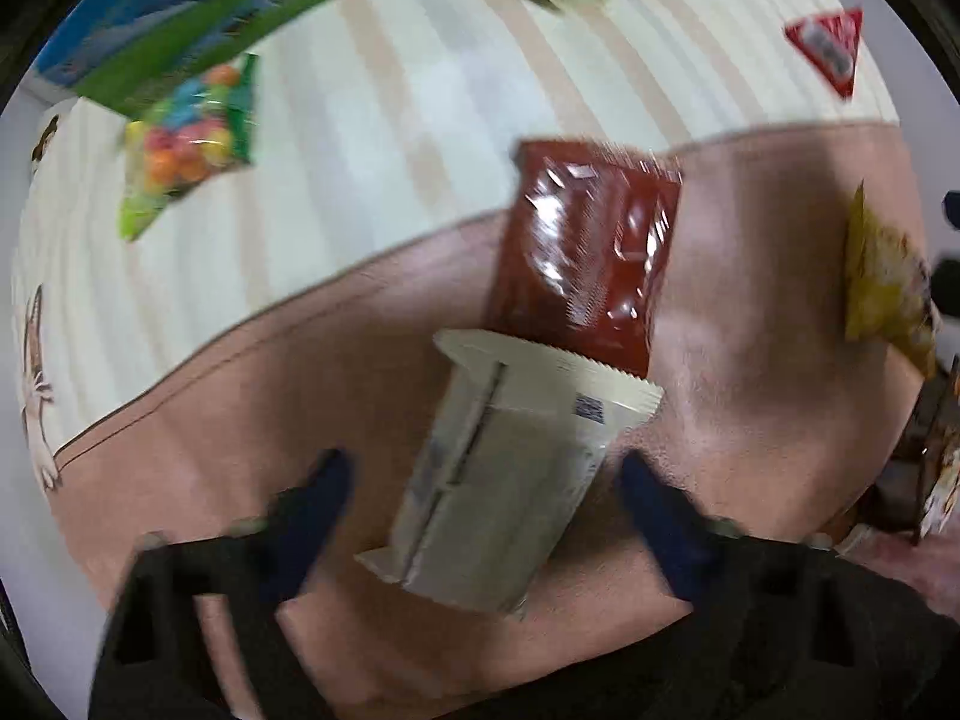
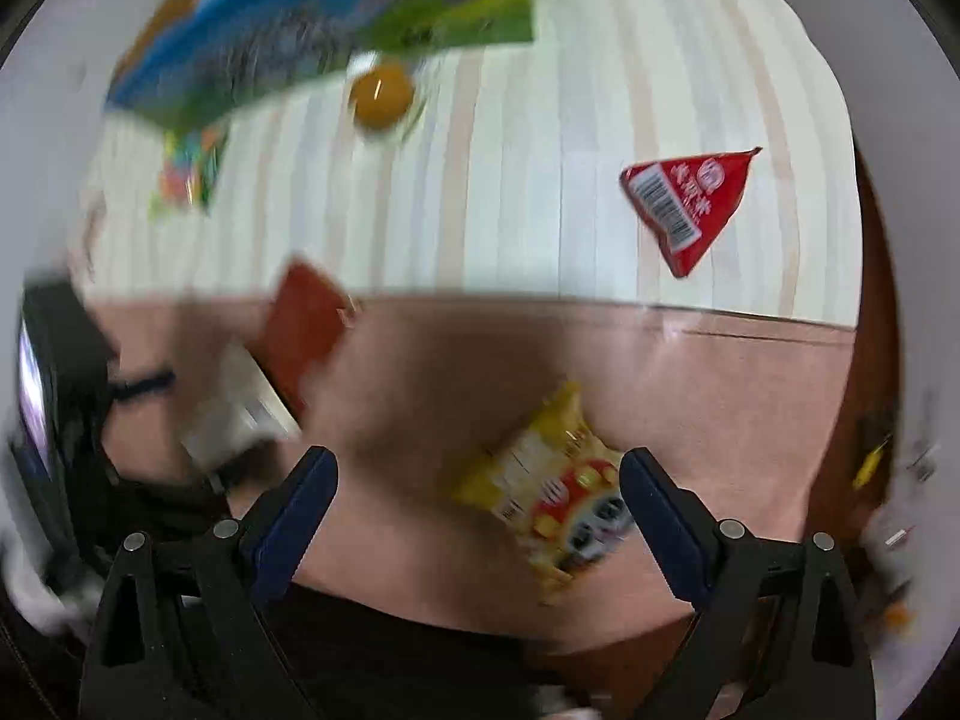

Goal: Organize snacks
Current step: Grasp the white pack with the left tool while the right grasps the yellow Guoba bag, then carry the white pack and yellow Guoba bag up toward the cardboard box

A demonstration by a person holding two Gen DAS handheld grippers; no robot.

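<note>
A white snack packet [image 1: 510, 480] lies on the pink mat [image 1: 240, 420] between the spread fingers of my open left gripper [image 1: 480, 480], not gripped. A dark red packet [image 1: 585, 252] lies just beyond it. A yellow packet [image 2: 558, 480] lies on the mat between the fingers of my open right gripper [image 2: 477, 474], nearer the right finger. It also shows at the right edge of the left wrist view [image 1: 888, 282]. The white packet [image 2: 240, 414] and the dark red packet [image 2: 306, 318] show blurred at the left of the right wrist view.
On the striped cloth [image 1: 420, 120] lie a bag of coloured candy balls [image 1: 186, 144], a red triangular packet [image 2: 690, 204] and an orange jelly cup [image 2: 381, 93]. A blue and green picture board [image 2: 312, 30] stands behind. The left gripper's body [image 2: 60, 420] is at the left.
</note>
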